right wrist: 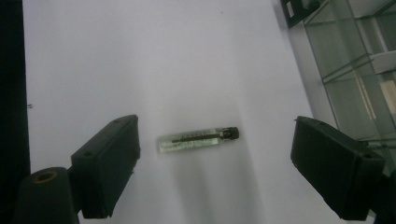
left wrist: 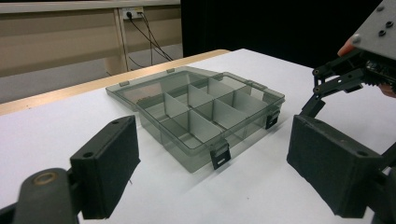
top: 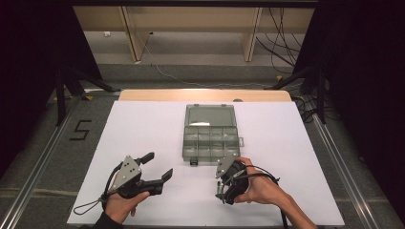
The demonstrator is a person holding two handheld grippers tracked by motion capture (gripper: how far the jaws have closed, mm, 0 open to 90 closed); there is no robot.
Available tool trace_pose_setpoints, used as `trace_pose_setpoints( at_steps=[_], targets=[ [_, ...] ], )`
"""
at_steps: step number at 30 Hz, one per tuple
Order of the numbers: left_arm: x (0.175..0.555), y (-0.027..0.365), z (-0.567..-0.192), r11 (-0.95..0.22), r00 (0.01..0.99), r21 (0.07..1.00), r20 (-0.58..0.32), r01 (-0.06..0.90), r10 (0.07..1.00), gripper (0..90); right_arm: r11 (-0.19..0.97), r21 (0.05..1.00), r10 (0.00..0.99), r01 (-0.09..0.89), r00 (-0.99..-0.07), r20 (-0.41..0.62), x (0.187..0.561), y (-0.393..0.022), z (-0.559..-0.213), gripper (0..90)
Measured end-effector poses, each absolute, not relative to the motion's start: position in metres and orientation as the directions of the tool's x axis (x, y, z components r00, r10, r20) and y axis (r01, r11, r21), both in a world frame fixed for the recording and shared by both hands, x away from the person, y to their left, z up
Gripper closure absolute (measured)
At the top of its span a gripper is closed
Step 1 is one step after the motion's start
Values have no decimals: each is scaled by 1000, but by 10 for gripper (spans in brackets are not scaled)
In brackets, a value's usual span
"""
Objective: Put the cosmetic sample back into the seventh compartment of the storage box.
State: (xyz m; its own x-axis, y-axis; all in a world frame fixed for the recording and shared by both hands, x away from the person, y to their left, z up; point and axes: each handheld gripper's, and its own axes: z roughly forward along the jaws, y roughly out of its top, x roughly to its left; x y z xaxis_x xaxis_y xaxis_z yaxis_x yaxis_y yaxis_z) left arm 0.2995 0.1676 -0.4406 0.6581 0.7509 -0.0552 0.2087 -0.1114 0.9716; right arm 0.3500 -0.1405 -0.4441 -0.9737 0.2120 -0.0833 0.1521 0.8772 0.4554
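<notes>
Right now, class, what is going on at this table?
A person holds a claw in each hand over a white table. The right claw is open, pointing down at a small clear glass vial with a black cap lying flat between its jaws, not yet gripped. The left claw is open too, holding nothing. An open, smoky-clear plastic compartment box sits just beyond, its compartments apparently empty.

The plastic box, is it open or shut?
Open. The box has its lid laid flat behind it on the table, and its compartments are uncovered. They look empty.
</notes>
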Motion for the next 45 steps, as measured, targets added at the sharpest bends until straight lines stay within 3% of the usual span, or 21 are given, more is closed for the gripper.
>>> trace_pose_setpoints(
  at_steps=[13,20,29,39,45],
  targets=[
    [300,168,-440,-114,658,971,-53,209,751,159,920,379,133,104,-990,-52,354,-128,-456,168],
    [300,168,-440,-115,659,971,-52,209,751,159,929,352,139,117,-990,-37,356,-124,-459,184],
    [300,168,-440,-116,659,971,-53,209,750,159,942,319,122,106,-992,-31,358,-122,-463,235],
    [300,168,-441,-111,664,973,-55,204,746,159,948,301,113,104,-994,-13,359,-121,-464,384],
    [300,168,-440,-117,660,971,-51,208,750,159,950,294,111,101,-994,-18,358,-120,-463,398]
  ],
)
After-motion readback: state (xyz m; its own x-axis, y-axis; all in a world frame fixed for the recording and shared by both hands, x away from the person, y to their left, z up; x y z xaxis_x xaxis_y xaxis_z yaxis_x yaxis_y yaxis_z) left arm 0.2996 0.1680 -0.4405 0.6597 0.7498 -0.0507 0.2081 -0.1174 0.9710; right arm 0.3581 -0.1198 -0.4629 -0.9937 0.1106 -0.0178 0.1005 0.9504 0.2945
